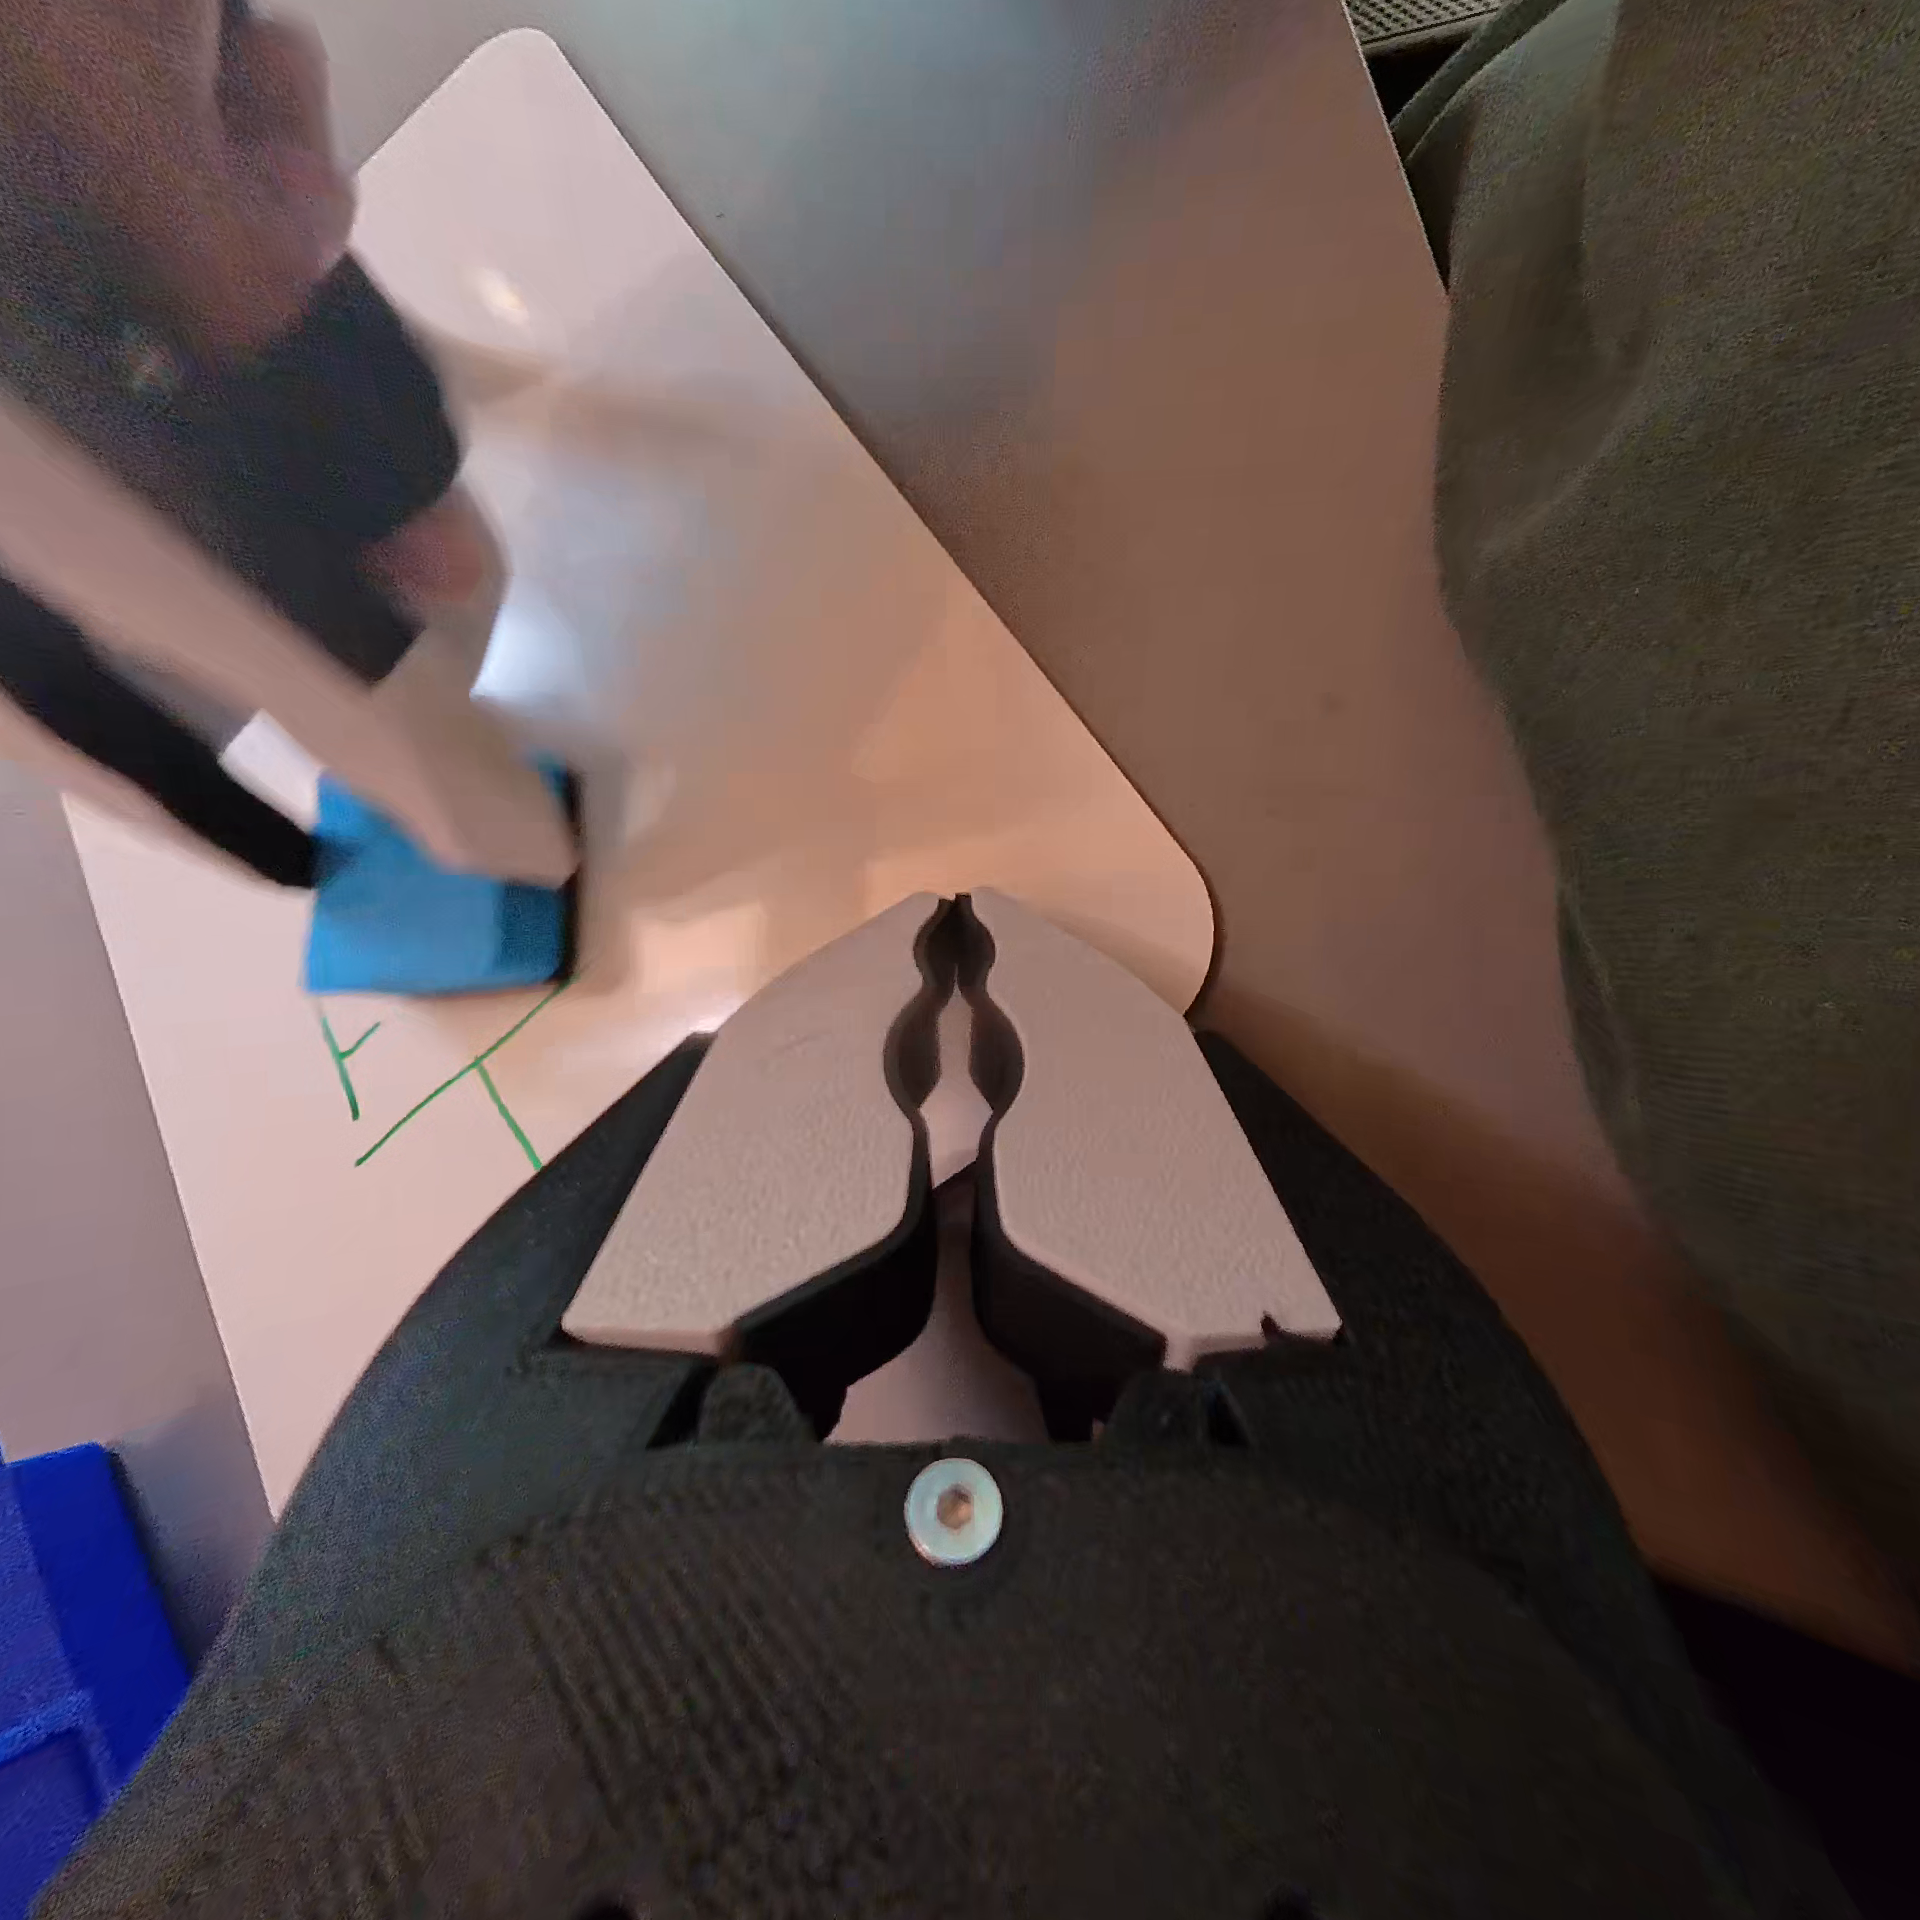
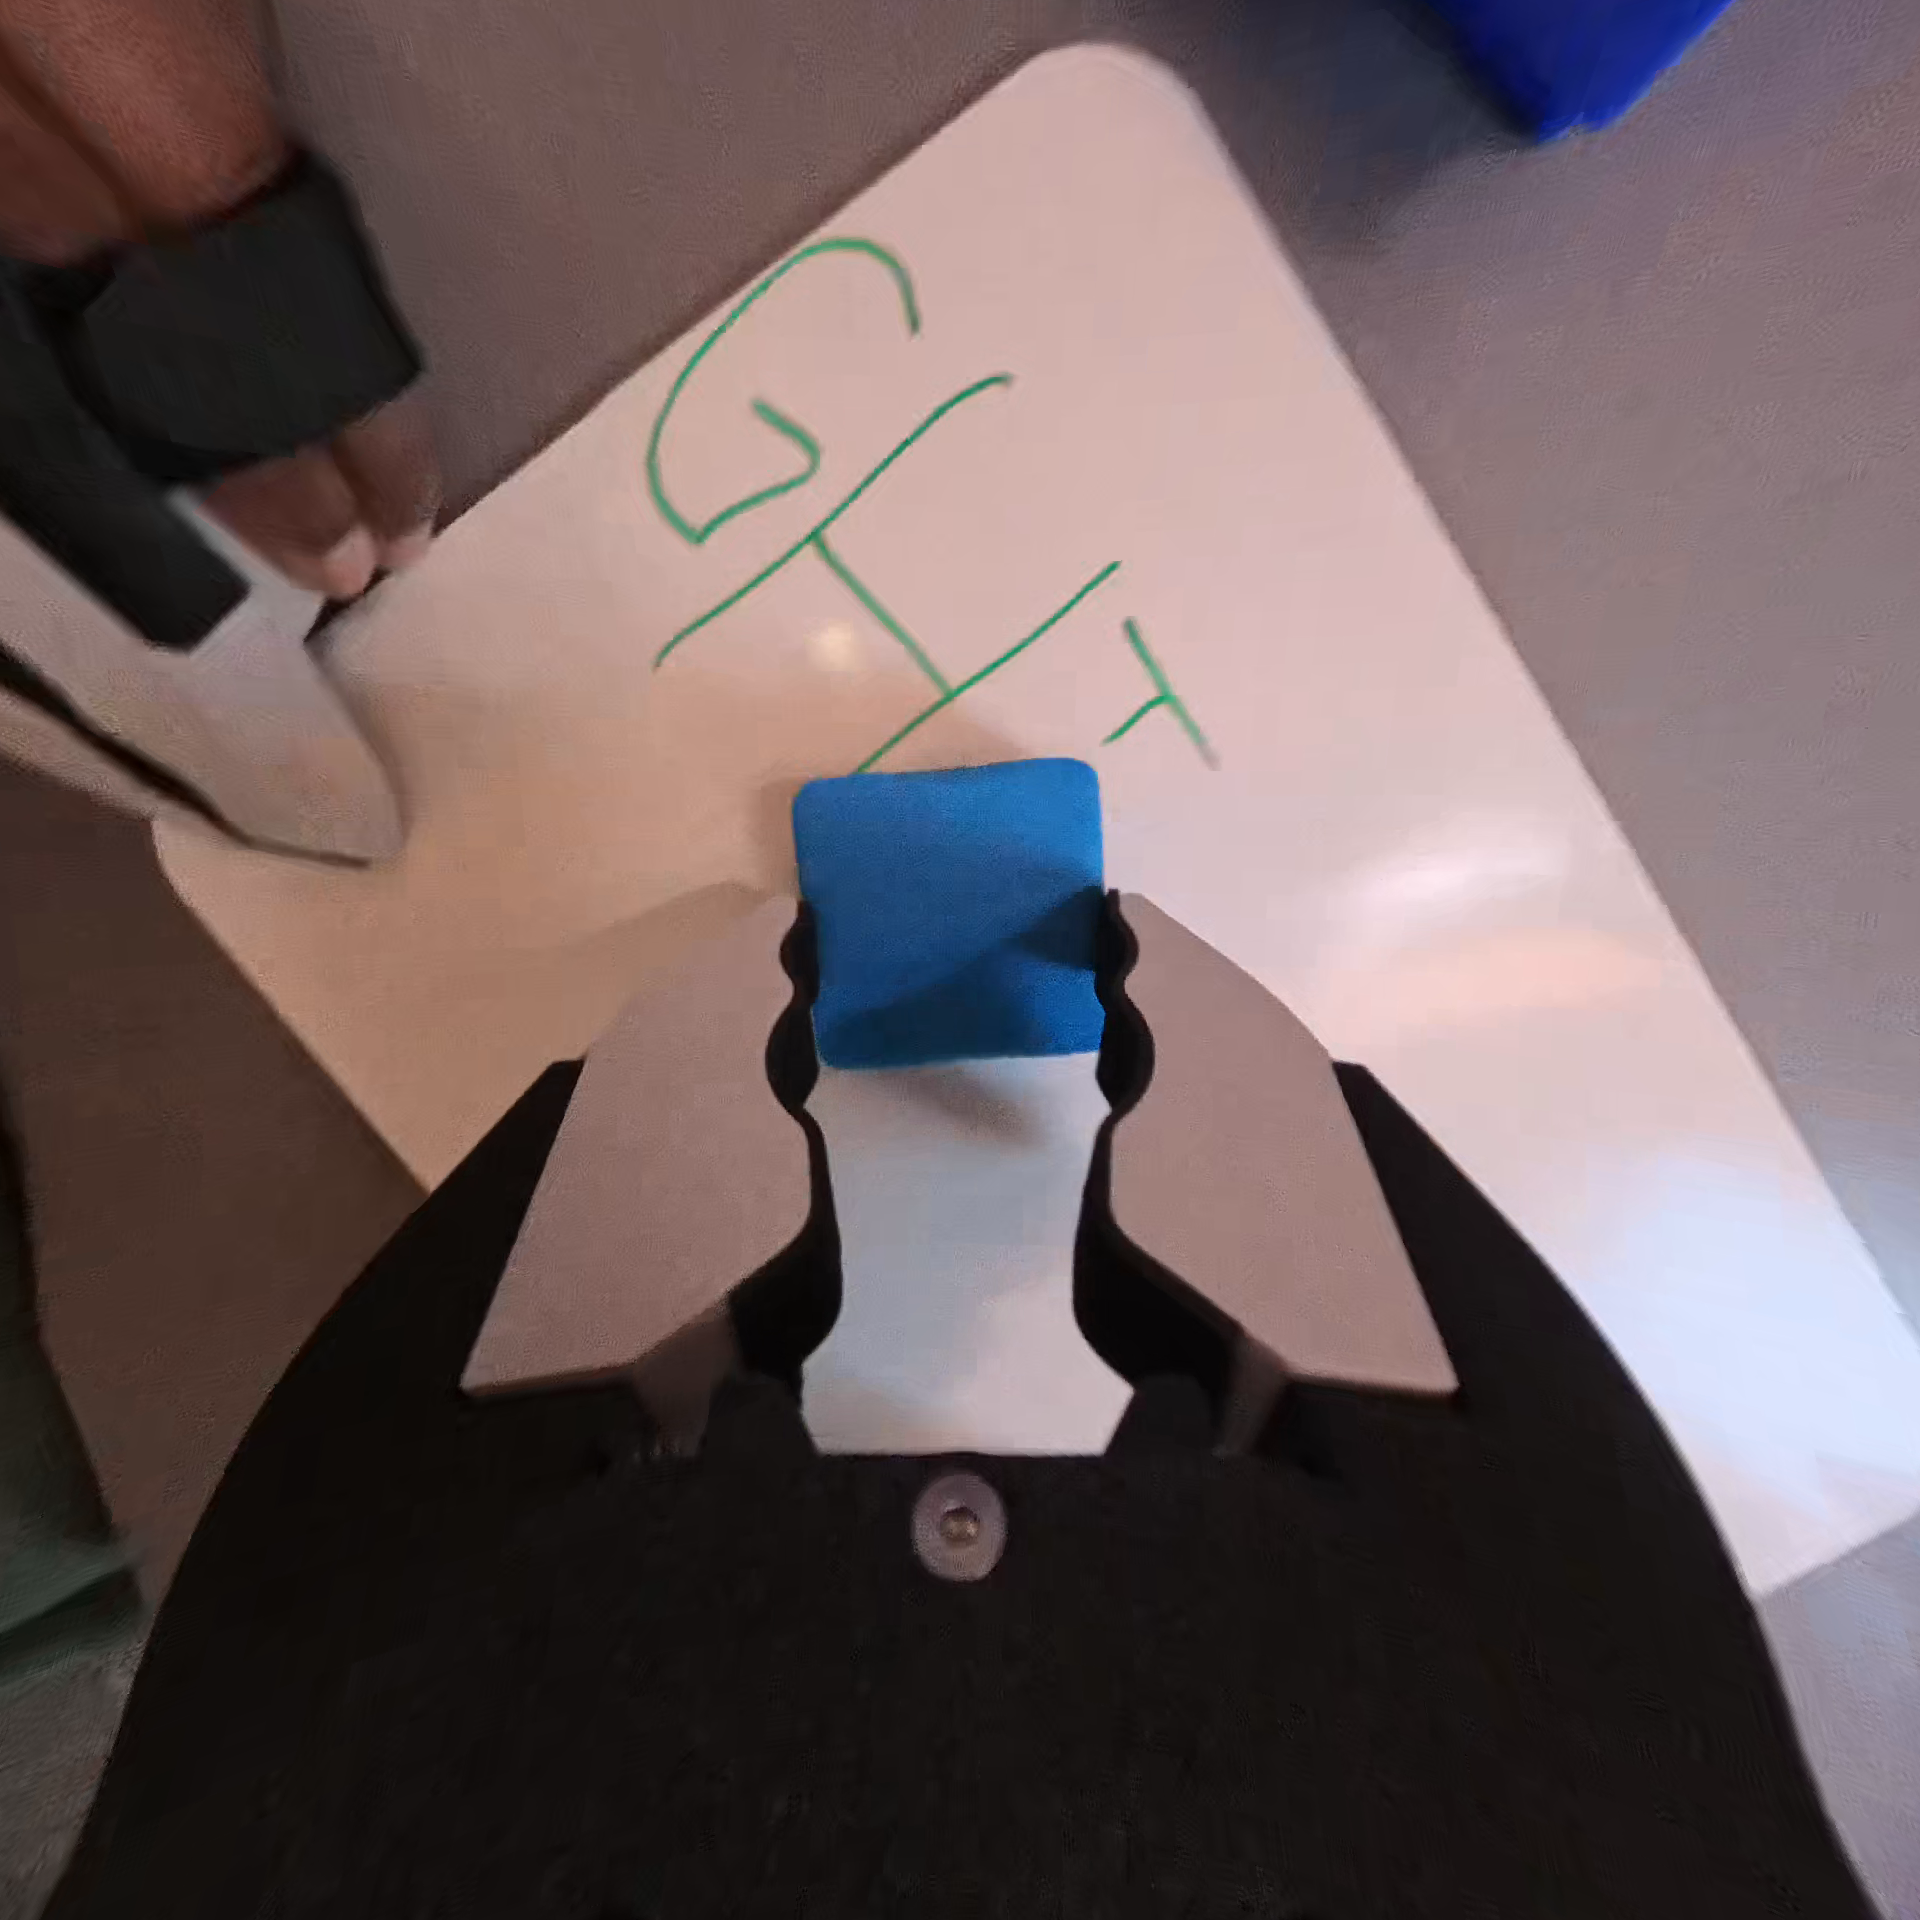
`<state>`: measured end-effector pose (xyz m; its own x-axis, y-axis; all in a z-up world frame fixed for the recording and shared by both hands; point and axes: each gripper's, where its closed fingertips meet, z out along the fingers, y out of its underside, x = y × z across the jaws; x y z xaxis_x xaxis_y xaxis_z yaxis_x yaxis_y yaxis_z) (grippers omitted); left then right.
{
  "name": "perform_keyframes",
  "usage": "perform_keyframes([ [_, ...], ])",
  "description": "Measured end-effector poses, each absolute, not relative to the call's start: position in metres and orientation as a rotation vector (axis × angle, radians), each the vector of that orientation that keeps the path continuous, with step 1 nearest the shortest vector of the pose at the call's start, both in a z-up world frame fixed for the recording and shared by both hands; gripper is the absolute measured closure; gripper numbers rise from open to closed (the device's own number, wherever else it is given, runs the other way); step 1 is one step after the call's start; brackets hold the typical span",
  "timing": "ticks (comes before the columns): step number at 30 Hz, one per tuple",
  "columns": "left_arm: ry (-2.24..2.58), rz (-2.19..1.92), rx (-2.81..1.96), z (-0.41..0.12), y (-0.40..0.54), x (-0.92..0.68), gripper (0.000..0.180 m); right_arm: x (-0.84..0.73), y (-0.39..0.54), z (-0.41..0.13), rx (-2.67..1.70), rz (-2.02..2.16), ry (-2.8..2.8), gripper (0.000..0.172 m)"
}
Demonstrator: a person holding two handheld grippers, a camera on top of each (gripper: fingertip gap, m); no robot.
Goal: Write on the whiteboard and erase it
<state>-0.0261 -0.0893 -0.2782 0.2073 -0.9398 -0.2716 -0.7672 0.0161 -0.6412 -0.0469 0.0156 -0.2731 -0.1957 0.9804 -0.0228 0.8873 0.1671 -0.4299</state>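
Whiteboard: we find it lying flat on the grey desk, rounded corners, glossy.
Writing: green marker strokes across the upper half of the board; we leave the letters unread.
Eraser: blue, square, felt-faced; it sits on the board, its far edge just over the nearest green stroke.
Right tongs: pinching the blue eraser, a pad pressed on either side.
Left tongs: pressed together, bare, tips at the board's corner.
Blue bin: on the desk, beyond the board's far corner.
Brands, labels: we can read none.
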Motion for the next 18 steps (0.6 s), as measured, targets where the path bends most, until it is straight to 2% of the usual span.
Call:
perform_keyframes([
  [2, 1.595, -0.316, -1.781, -0.278, -0.089, -0.026, 0.180, -0.024, 0.029, -0.273, -1.873, 0.512, -2.159, 0.120],
  [5, 1.594, -0.321, -1.781, -0.278, -0.089, -0.026, 0.180, -0.035, 0.095, -0.273, -2.033, 0.450, -1.930, 0.120],
  [8, 1.587, -0.327, -1.783, -0.278, -0.090, -0.026, 0.180, -0.085, 0.041, -0.273, -1.812, 0.562, -2.082, 0.119],
  [11, 1.594, -0.326, -1.776, -0.278, -0.090, -0.027, 0.180, -0.059, -0.005, -0.273, -1.703, 0.524, -2.312, 0.119],
  [15, 1.590, -0.335, -1.776, -0.278, -0.090, -0.027, 0.180, -0.060, 0.066, -0.274, -1.912, 0.480, -2.098, 0.120],
  [18, 1.586, -0.332, -1.775, -0.278, -0.091, -0.027, 0.180, -0.098, 0.042, -0.274, -1.788, 0.551, -2.139, 0.119],
])
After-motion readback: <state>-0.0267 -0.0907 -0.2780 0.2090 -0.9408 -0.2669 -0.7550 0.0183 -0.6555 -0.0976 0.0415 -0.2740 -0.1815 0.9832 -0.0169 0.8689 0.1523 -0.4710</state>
